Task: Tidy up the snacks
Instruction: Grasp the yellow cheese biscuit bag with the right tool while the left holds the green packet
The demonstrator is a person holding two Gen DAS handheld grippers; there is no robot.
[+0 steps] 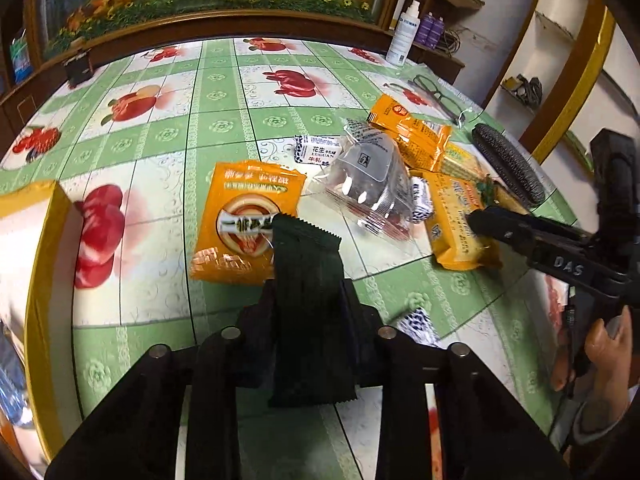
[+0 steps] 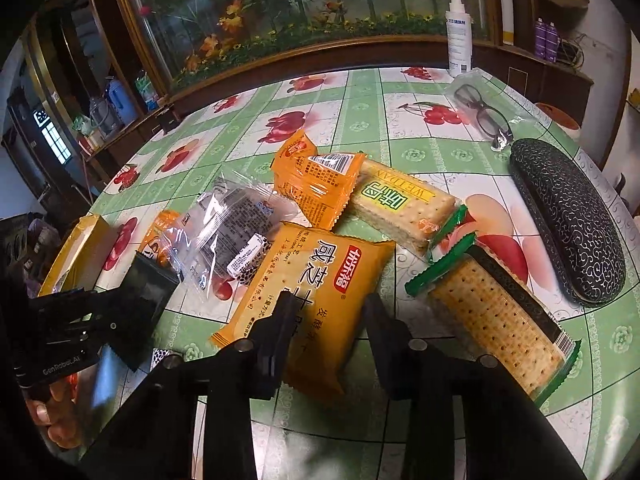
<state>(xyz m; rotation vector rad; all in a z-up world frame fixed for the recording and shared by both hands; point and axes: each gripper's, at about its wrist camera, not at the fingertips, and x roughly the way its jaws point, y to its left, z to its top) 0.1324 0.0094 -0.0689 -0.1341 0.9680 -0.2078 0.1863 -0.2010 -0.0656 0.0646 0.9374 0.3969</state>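
- We see the left gripper [image 1: 308,280] with its jaws drawn nearly together on a dark green packet [image 1: 306,300]; the packet stands up between them, its zigzag top edge poking out ahead of the tips and its lower end hanging back toward the camera.
- In the right wrist view the same packet [image 2: 150,300] shows at the left, clamped in the left gripper [image 2: 132,312] above the counter [image 2: 420,152], with a hand [image 2: 56,412] on the handle below.
- The right gripper [image 2: 330,312] has its jaws about half open, one on each side of a big orange cracker pack [image 2: 316,292] that lies flat on the counter.
- We cannot tell whether the pads already press on that pack; the left pad looks to be at its printed face, the right one near its edge.
- From the left wrist view the right gripper [image 1: 480,220] reaches down onto that orange pack [image 1: 456,224], a hand [image 1: 600,352] behind it.
- The other snacks lie in a loose heap mid-counter: a clear-wrapped dark cake [image 2: 236,216], a smaller orange packet [image 2: 320,184], a yellow-labelled cracker sleeve [image 2: 404,204] and a green-trimmed cracker sleeve [image 2: 496,316].
- An orange square packet [image 1: 246,220] lies just ahead of the left gripper, partly behind the dark packet.
- A yellow-rimmed box [image 1: 40,248] sits at the counter's left edge.
- A patterned glasses case [image 2: 568,220], a pair of glasses [image 2: 484,114] and a white spray bottle [image 2: 459,36] sit toward the right and far side.
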